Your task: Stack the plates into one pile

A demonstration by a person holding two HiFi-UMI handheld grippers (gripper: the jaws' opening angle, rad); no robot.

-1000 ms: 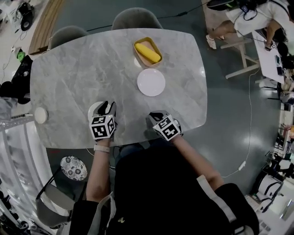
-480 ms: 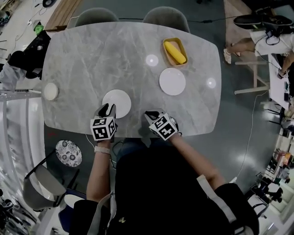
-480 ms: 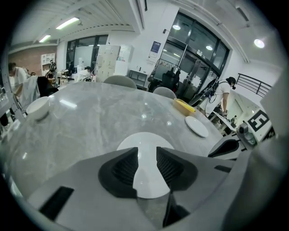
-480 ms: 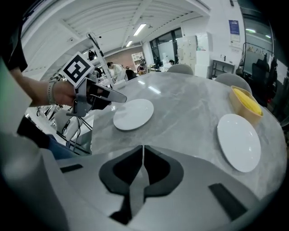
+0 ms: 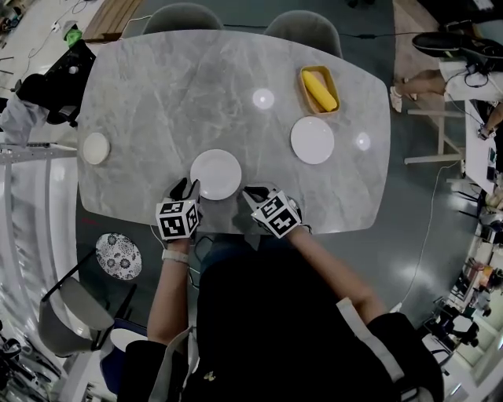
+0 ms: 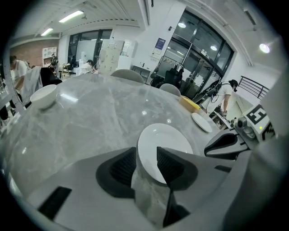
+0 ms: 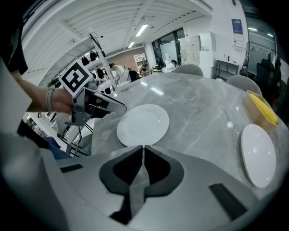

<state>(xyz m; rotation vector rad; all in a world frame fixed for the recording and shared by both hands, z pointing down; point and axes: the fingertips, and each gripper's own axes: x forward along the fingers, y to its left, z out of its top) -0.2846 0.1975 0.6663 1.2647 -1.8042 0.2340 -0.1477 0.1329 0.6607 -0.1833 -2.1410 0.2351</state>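
Observation:
Two white plates lie apart on the marble table (image 5: 157,94). The near plate (image 5: 216,173) (image 6: 167,135) (image 7: 143,125) rests flat close to the table's front edge, between my two grippers. My left gripper (image 5: 187,188) (image 6: 146,155) stands open at that plate's left near rim, which shows through the gap between its jaws. Just off the plate's right near rim, my right gripper (image 5: 250,193) (image 7: 143,148) is shut with nothing in it. The far plate (image 5: 312,140) (image 7: 257,153) lies further right, toward the back.
A yellow tray (image 5: 303,78) holding a yellow item sits behind the far plate. A small white bowl (image 5: 96,148) (image 6: 44,96) stands near the left edge. Two chairs (image 5: 182,16) stand at the far side. A person sits beyond the right end.
Both grippers have shifted left along the table's front edge. The near plate, mostly covered by the left gripper a second ago, now shows whole between them. The far plate has not moved.

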